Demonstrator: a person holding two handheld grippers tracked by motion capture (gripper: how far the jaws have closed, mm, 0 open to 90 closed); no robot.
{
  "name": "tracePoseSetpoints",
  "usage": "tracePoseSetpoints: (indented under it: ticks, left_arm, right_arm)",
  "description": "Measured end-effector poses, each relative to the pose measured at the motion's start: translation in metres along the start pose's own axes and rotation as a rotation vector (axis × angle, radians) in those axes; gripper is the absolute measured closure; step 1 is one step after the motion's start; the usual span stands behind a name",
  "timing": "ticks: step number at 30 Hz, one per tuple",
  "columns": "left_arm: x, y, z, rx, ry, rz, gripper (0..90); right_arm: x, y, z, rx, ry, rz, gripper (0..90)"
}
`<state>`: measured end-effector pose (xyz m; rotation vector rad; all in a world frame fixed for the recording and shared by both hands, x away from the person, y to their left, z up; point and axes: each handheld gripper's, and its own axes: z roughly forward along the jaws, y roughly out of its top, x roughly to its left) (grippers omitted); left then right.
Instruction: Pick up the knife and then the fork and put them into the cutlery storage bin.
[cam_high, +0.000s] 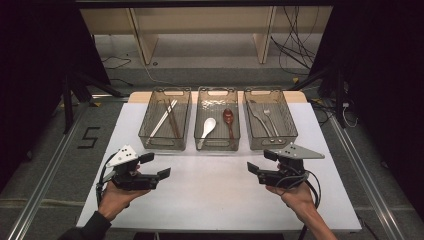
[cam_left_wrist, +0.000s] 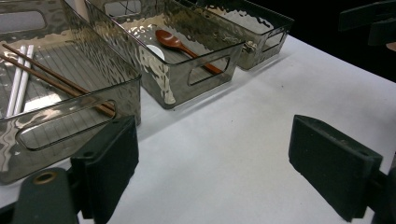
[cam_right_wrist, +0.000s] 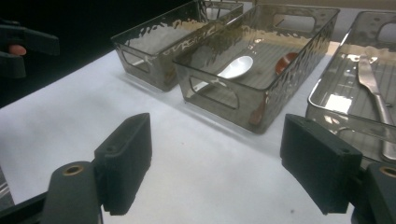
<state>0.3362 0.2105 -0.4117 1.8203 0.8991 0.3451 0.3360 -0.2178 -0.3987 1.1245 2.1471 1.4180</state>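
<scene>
1. Centrally, three smoked clear bins stand in a row at the far side of the white bench (cam_high: 215, 195).
2. Left bin (cam_high: 165, 119): holds white chopsticks (cam_high: 162, 120) and brown chopsticks (cam_high: 172, 120), crossing each other.
3. Middle bin (cam_high: 217, 119): holds a white ceramic spoon (cam_high: 207, 130) beside a brown wooden spoon (cam_high: 229, 121).
4. Right bin (cam_high: 270, 119): holds a metal knife (cam_high: 260, 120) and a metal fork (cam_high: 271, 120), side by side.
5. Left gripper (cam_high: 156, 166): near left of the bench, jaws spread, nothing between them, well apart from the bins.
6. Right gripper (cam_high: 260, 162): near right, just before the right bin, jaws spread wide and empty, pointing toward the left gripper.
</scene>
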Motion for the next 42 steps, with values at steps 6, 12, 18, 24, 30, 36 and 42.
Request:
tracePoseSetpoints:
  ticks: [6,12,18,24,30,36,42]
  left_arm:
    - [-0.003,0.000,0.000,-0.001,-0.008,0.000,15.5]
    - [-0.006,0.000,0.000,-0.004,-0.014,0.000,15.3]
    - [-0.007,0.000,-0.001,-0.005,-0.020,-0.004,15.3]
    - [-0.007,0.000,-0.001,-0.007,-0.020,-0.004,15.4]
    - [-0.006,0.000,-0.001,-0.007,-0.021,-0.007,15.3]
    - [-0.006,0.000,0.000,-0.005,-0.022,-0.007,15.3]
    - [-0.006,0.000,0.000,-0.004,-0.020,-0.006,15.3]
  right_arm:
    - [0.001,-0.007,-0.006,0.006,-0.015,-0.005,25.1]
    - [0.002,-0.013,-0.008,0.023,-0.021,-0.009,23.5]
    - [0.002,-0.018,-0.010,0.039,-0.032,-0.004,22.0]
    - [0.001,-0.018,-0.011,0.035,-0.036,0.000,22.0]
    - [0.002,-0.018,-0.010,0.031,-0.037,-0.001,22.1]
    - [0.001,-0.017,-0.010,0.027,-0.040,-0.001,22.0]
    - [0.001,-0.017,-0.010,0.026,-0.042,0.001,22.0]
